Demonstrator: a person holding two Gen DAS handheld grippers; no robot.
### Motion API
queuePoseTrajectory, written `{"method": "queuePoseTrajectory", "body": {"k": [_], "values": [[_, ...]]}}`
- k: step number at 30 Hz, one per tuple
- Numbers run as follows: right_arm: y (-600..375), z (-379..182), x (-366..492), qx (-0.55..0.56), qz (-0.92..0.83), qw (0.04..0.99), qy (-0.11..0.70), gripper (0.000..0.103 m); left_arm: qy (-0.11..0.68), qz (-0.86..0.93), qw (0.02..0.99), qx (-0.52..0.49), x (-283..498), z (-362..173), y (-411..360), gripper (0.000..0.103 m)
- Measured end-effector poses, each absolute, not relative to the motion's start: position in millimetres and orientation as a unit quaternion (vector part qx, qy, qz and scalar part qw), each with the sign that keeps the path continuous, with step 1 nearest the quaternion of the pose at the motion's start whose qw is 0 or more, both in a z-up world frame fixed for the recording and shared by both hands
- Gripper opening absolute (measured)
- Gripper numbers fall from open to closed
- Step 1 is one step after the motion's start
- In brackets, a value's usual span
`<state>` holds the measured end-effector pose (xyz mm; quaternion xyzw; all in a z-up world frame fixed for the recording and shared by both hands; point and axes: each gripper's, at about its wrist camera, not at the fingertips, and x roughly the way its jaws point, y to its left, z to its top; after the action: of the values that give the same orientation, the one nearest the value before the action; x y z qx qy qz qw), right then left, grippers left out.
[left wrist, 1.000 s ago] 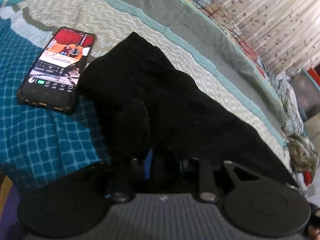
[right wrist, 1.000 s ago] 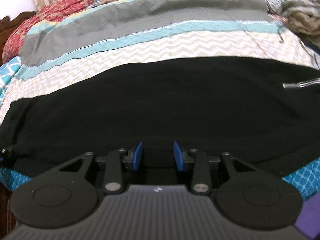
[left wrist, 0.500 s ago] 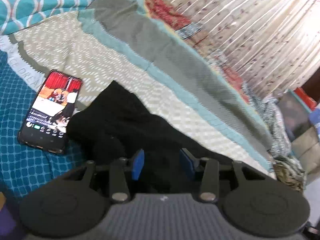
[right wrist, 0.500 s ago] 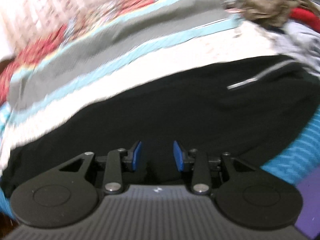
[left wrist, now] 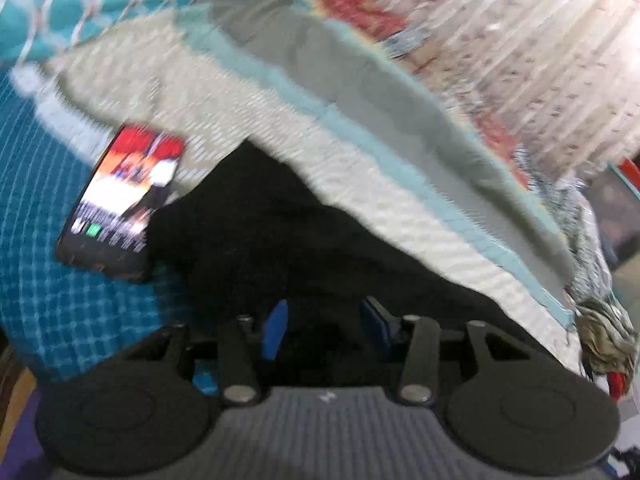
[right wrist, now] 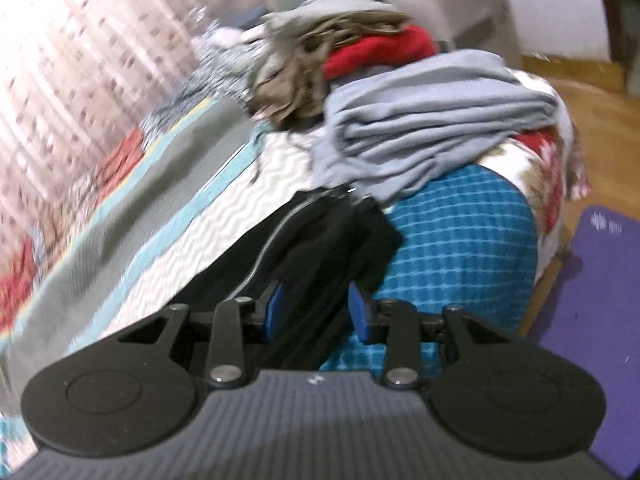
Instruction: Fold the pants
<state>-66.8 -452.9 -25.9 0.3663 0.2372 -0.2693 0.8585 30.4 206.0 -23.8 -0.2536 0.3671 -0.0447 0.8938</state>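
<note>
no readable text anywhere, phone [left wrist: 120,204] screen lit but blurred. black pants [left wrist: 304,248] flat on bed [left wrist: 60,312], near edge, stretched lengthwise. left tongs [left wrist: 326,330] tilted down over one end, just been opening, blue pads apart, nothing pinched, fabric underneath. phone touching pants' left edge. right tongs [right wrist: 314,312] angled down over zipper end of pants [right wrist: 320,248], pads apart, not gripping. grey garment [right wrist: 432,120] piled just beyond, teal checked quilt bare on right, purple mat [right wrist: 600,320] on floor.
</note>
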Motion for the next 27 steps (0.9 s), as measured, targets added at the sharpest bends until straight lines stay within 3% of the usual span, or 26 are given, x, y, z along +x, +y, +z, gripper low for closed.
{"method": "queuePoseTrajectory", "body": {"k": [4,8,10,12,13,14,16,23,25,27], "values": [[-472.7,-32.5,-52.2,0.376,-0.255,0.858,0.239,0.039,0.368,-0.068,0.91,-0.177,31.6,-13.1,170.0,0.047],[-489.2,-39.6,-30.4,0.375,-0.26,0.856,0.243,0.04,0.398,-0.082,0.905,-0.126,37.1,-27.0,143.0,0.057],[-495.8,-44.6,-20.4,0.369,-0.259,0.857,0.249,0.042,0.417,-0.077,0.899,-0.108,39.5,-39.8,134.7,0.057],[-503.4,-51.3,-8.5,0.359,-0.252,0.86,0.261,0.043,0.442,-0.068,0.889,-0.102,43.0,-52.5,130.9,0.043],[-506.0,-55.1,-1.8,0.351,-0.249,0.861,0.271,0.039,0.446,-0.061,0.888,-0.1,43.6,-55.9,130.4,0.029],[-506.1,-57.7,2.7,0.342,-0.249,0.862,0.281,0.014,0.446,-0.059,0.887,-0.101,42.7,-55.5,131.9,0.022],[-506.5,-59.3,5.1,0.327,-0.257,0.863,0.287,0.009,0.448,-0.066,0.883,-0.122,40.2,-50.1,137.0,0.008],[-506.6,-39.4,-29.3,0.297,-0.321,0.873,0.217,0.008,0.45,-0.094,0.88,-0.121,23.8,-34.6,135.1,0.008],[-510.8,-50.8,-25.7,0.292,-0.336,0.861,0.247,0.009,0.473,-0.086,0.871,-0.102,26.8,-46.2,128.6,0.01],[-512.6,-61.8,-21.3,0.297,-0.33,0.852,0.279,0.016,0.488,-0.084,0.864,-0.096,27.1,-52.6,126.2,0.012]]}}
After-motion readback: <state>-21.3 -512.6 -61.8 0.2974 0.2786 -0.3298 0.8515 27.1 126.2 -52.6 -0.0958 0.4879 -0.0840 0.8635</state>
